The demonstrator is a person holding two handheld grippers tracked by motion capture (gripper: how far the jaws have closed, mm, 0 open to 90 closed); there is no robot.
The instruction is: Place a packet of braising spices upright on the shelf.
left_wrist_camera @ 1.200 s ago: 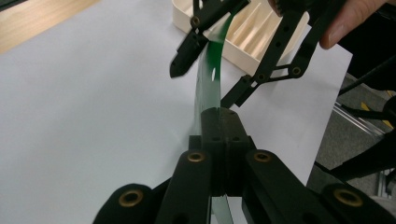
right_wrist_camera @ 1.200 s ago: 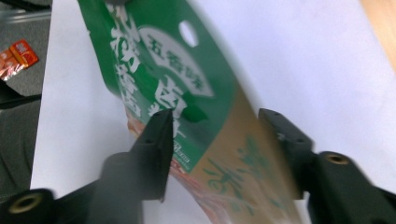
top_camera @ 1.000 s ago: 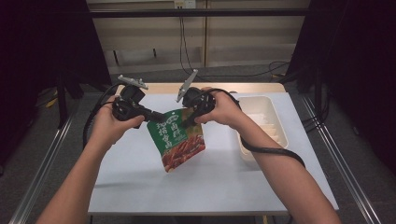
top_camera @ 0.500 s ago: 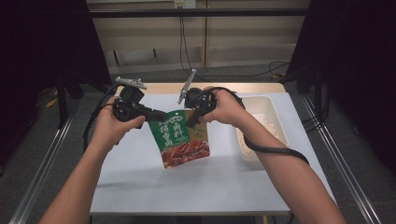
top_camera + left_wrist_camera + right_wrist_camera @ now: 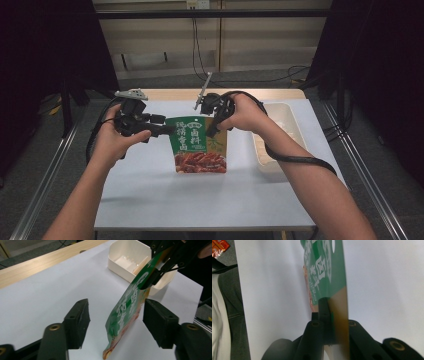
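Right gripper (image 5: 214, 127) is pinching the pouch (image 5: 200, 145) at its top right corner, jaws pressed together on the film; the right gripper view shows the corner clamped edge-on between the pads (image 5: 324, 312). So the pouch hangs upright over the middle of the table (image 5: 150, 200), bottom edge at or just above the surface, can't tell which. Left gripper (image 5: 167, 130) sits at the pouch's top left edge, and its jaws have just been opening: in the left gripper view the pouch (image 5: 125, 312) stands between the spread pads (image 5: 80, 320) with a gap on both sides, nothing touching. Reads as a handover: left lets go, right carries the load alone. A one-corner hold lets the pouch swing and twist, so expect some sway. Tray (image 5: 285, 145) sits just right of the pouch, near the right forearm, probably the drop target. A top-corner grip keeps the body free to lower in.
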